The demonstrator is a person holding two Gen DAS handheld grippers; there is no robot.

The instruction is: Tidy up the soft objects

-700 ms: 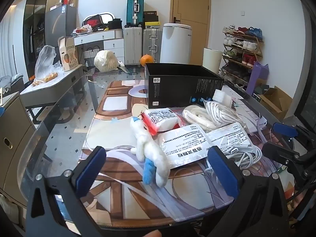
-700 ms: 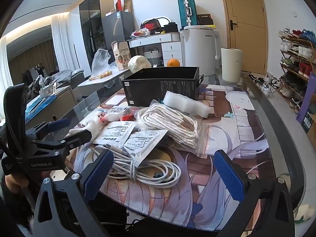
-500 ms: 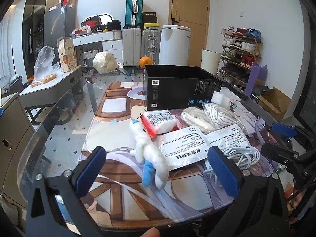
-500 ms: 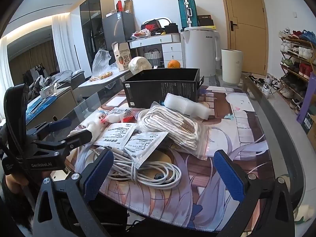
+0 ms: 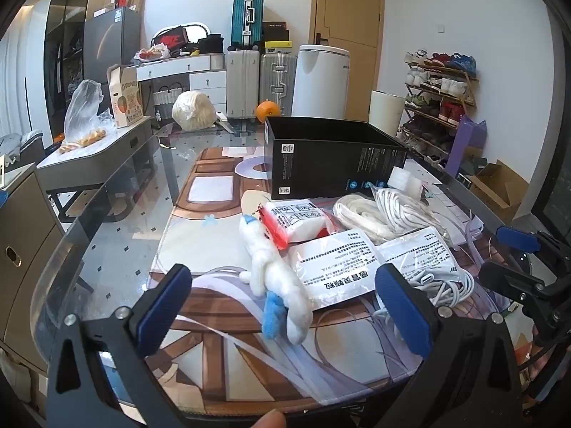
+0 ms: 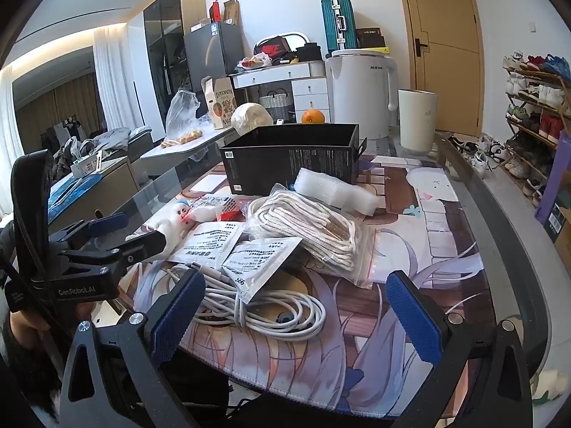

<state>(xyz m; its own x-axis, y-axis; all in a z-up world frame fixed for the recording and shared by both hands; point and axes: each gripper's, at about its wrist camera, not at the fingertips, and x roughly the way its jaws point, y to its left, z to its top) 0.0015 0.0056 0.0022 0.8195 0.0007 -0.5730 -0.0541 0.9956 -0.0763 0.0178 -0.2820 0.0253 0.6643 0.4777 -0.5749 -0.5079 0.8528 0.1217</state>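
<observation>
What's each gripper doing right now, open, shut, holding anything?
Left gripper: open, holding nothing; the plush toy lies on the mat between its fingers.
Right gripper: open, holding nothing; the white cable lies below it.

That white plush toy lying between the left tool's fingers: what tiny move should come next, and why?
Probably ease the left gripper forward and down over the plush toy. Its fingers stand wide open with nothing held, the toy lies loose on the mat nearest them, and the open black box behind looks a likely place for it.
</observation>
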